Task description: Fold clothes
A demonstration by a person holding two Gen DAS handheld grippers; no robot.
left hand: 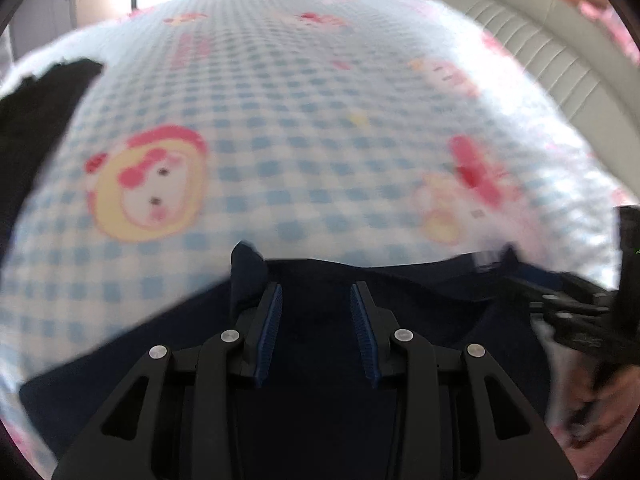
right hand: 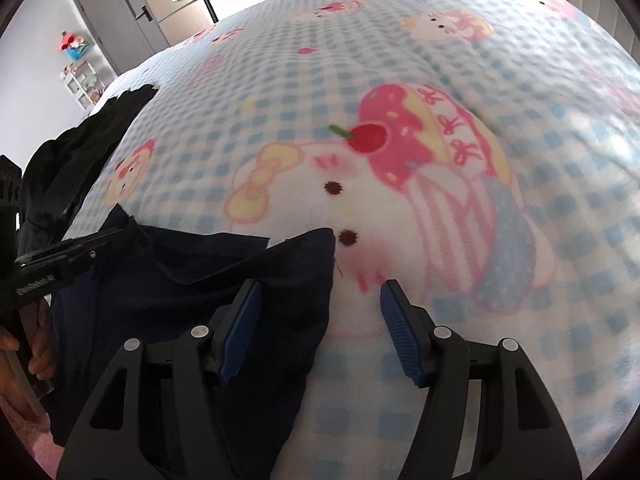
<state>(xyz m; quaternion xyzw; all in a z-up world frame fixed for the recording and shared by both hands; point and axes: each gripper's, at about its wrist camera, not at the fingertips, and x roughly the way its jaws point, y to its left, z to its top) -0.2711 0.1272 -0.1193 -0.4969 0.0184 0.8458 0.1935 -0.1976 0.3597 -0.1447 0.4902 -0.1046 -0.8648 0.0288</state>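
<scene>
Far to my left a crumpled black garment (left hand: 38, 128) lies on the fleece blanket of blue-and-white check with pink cartoon faces (left hand: 320, 132), well apart from my work. Beside it, nearer me, the dark navy cloth garment (left hand: 320, 344) is spread flat on that blanket, its far edge running across below the check pattern, with one small corner flap standing up just beside my left finger.

My left gripper (left hand: 316, 300) points down over the navy garment. Its blue ribbed pads (left hand: 269, 332) stand apart with a clear gap; the cloth lies under them, and nothing is pinched between them.

Further right, my right gripper (right hand: 320, 304) hangs over the garment's right edge (right hand: 224, 280). Its jaws are spread wide: the left pad sits above navy cloth, the right pad (right hand: 400, 332) above bare blanket, on the white cartoon cat print. Neither presses on anything. In that view the left tool's black body and the hand (right hand: 24, 356) holding it show at the left border.

At the far right, a ribbed cream headboard (left hand: 532, 36) rises behind the blanket.
</scene>
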